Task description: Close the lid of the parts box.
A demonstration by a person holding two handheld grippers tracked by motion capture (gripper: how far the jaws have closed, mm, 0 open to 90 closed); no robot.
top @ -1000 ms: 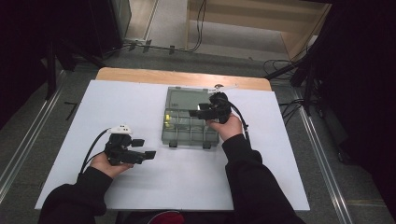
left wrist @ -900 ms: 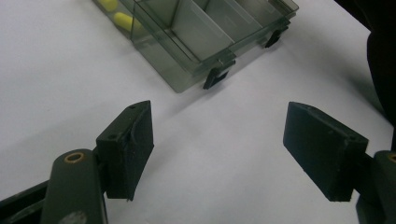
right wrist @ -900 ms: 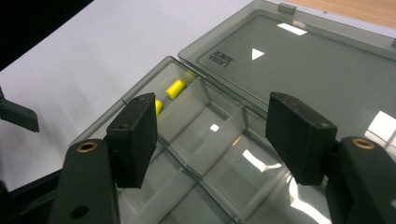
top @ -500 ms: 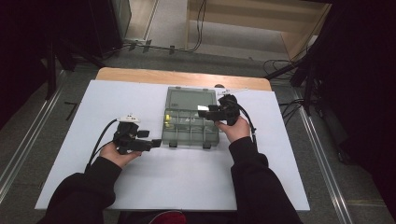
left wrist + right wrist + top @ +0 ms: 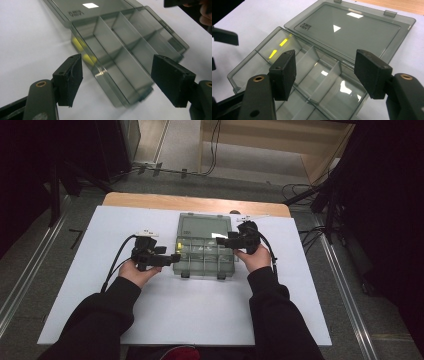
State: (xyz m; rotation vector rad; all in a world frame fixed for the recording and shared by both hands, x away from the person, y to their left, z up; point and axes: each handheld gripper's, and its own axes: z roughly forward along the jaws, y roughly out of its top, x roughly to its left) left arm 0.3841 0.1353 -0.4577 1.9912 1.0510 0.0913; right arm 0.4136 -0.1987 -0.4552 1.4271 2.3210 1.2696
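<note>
- A smoky grey transparent plastic compartment box (image 5: 204, 256) is lying open near the middle of the white table top (image 5: 180, 315), its flat lid (image 5: 352, 30) folded back flat on the far side.
- A small yellow piece (image 5: 88, 58) is sitting in the box's leftmost compartment, close to its left wall; what it is, I cannot tell.
- The left gripper (image 5: 176, 258) is pointing right, just beside the box's left end; seen from its own camera, its black jaws are standing wide apart, having just been closing a little, with the box's corner beyond and between them but untouched.
- The right gripper (image 5: 220, 241) is hovering over the right part of the box, pointing left; its jaws are also standing well apart, holding nothing, with the empty compartments below them.
- Both of the person's dark sleeves are reaching in from the near edge.
</note>
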